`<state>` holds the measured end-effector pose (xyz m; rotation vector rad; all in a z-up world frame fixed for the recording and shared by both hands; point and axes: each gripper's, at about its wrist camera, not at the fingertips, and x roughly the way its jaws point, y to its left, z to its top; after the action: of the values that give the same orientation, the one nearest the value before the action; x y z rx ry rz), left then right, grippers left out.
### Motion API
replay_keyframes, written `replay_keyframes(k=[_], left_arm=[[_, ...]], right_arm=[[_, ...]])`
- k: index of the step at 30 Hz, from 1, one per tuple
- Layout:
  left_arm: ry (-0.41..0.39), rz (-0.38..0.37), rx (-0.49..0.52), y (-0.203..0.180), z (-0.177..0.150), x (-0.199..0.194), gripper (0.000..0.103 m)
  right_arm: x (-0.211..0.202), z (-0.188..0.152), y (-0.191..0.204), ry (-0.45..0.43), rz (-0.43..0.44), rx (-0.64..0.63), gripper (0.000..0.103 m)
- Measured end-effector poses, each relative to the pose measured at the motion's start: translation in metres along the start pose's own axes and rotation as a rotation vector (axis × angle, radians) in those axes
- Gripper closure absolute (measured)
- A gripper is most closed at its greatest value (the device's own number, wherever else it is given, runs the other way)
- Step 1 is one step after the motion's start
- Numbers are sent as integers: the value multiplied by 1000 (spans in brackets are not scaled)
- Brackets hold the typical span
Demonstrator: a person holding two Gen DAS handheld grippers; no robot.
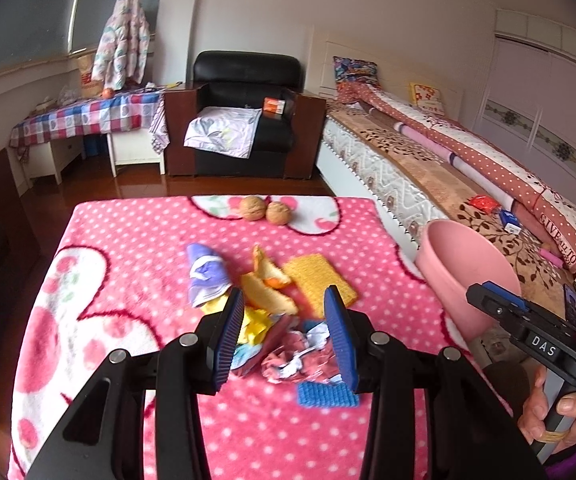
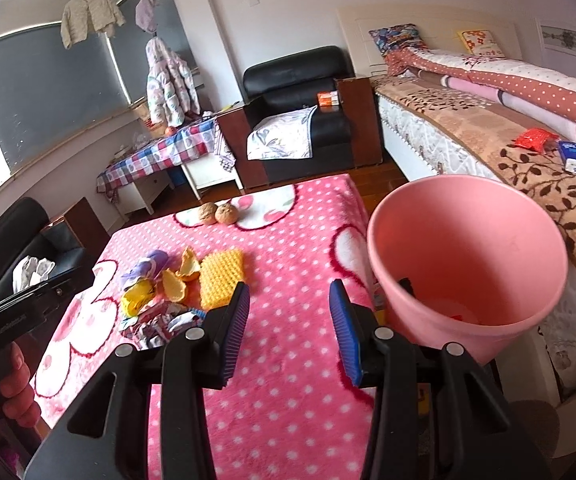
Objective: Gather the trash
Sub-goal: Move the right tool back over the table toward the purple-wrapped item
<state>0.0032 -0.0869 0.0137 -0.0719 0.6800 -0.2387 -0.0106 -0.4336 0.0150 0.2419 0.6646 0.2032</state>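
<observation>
Left gripper (image 1: 284, 332): nearest in the left view; jaws parted about as wide as the wrapper heap, nothing clamped; blue pads to either side of the crumpled wrappers, above the blanket.
Right gripper (image 2: 289, 330): nearest in the right view; jaws parted, nothing between them but bare blanket; left of the bin.
Hands: right hand (image 1: 547, 412) on its grip at the near right corner of the blanket; left hand (image 2: 12, 384) at the near left edge.
Blanket (image 1: 136, 240): pink, white-dotted, spread over the table; landmark for all entries below.
Blue scrap (image 1: 327, 395): near centre of the blanket, just nearer than the wrappers.
Crumpled wrappers (image 1: 291, 354): pink and white, centre of the blanket, touching the yellow paper.
Yellow paper (image 1: 254, 322): crumpled, centre, just left of the wrappers.
Orange peel (image 1: 268, 280): two curled pieces, mid-blanket, beyond the paper.
Yellow sponge (image 1: 319, 276): flat, mid-blanket, just right of the peel.
Purple wrapper (image 1: 206, 276): mid-blanket, left of the peel.
Bin (image 2: 467, 256): pink, tilted, mouth toward the camera, off the right edge of the blanket; small scraps at its bottom.
Walnuts (image 1: 266, 210): two, side by side at the far edge of the blanket.
Armchair (image 1: 248, 112): black, beyond the far edge, folded cloth on the seat.
Bed (image 1: 427, 152): beyond the right edge, along the wall.
</observation>
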Motion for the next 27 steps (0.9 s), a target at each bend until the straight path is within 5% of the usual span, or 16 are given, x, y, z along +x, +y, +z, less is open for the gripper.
replay_keyframes(k=[17, 27], left_arm=[[53, 72, -83, 51, -27, -1, 62], [64, 33, -138, 60, -3, 31, 62]], right_arm=[[20, -14, 30, 77, 119, -49, 61], [30, -17, 43, 102, 113, -88, 61]])
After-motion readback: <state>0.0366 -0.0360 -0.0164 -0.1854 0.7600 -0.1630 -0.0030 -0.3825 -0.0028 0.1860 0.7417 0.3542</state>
